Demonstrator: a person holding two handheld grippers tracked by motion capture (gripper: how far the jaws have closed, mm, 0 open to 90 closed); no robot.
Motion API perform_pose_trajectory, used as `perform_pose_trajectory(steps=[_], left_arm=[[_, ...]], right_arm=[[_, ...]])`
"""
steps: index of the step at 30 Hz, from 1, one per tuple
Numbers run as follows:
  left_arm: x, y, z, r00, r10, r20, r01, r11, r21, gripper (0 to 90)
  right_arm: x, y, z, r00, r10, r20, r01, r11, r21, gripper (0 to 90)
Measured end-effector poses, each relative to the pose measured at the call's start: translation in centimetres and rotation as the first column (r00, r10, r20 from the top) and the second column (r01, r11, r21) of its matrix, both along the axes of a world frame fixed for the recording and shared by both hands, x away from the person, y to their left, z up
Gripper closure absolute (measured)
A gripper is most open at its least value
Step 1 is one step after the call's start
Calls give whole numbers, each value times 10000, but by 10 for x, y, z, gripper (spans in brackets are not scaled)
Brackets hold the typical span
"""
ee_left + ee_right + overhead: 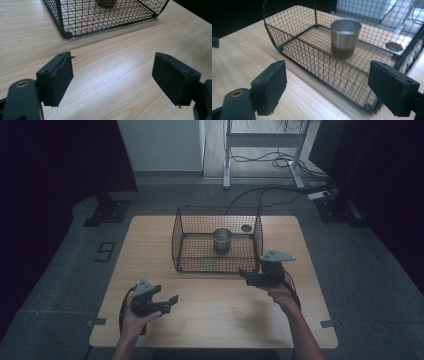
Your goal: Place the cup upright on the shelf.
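1. Right gripper (pixel 252 276), jaws apart with nothing between, sits at the basket's (pixel 182 237) near right corner.
2. Left gripper (pixel 167 303), jaws apart, empty, hovers over the table (pixel 215 310).
3. Cup (pixel 222 240) stands upright inside the basket.

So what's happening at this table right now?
A person works at a wooden table with a gripper in each hand. A black wire basket stands on it with a metal cup upright inside. The right gripper is at the basket's near right corner, jaws apart with nothing between them, facing the mesh wall and cup. The left gripper sits open over bare tabletop, apart from the basket. Neither holds anything.
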State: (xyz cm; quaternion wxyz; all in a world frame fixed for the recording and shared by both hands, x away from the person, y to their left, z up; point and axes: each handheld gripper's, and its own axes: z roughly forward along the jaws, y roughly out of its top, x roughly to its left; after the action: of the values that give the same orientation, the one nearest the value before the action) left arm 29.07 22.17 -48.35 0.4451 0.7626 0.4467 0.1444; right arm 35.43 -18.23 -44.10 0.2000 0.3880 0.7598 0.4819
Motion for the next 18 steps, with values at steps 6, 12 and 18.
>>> perform_pose_trajectory(steps=[6, 12, 18], left_arm=[[0, 2, 0, 10000, 43, 3, -43, 10000, -20, 173], [1, 1, -1, 10000, 33, -25, -33, 10000, 11, 173], [1, -2, -2, 10000, -51, -66, 51, 10000, 52, 173]], right_arm=[[-18, -13, -28, 9998, -39, -215, 37, 9999, -95, 163], [-25, -23, -49, 9983, -250, -531, 254, 9997, 64, 168], [-26, -27, -50, 9986, -377, -358, 383, 9991, 164, 172]])
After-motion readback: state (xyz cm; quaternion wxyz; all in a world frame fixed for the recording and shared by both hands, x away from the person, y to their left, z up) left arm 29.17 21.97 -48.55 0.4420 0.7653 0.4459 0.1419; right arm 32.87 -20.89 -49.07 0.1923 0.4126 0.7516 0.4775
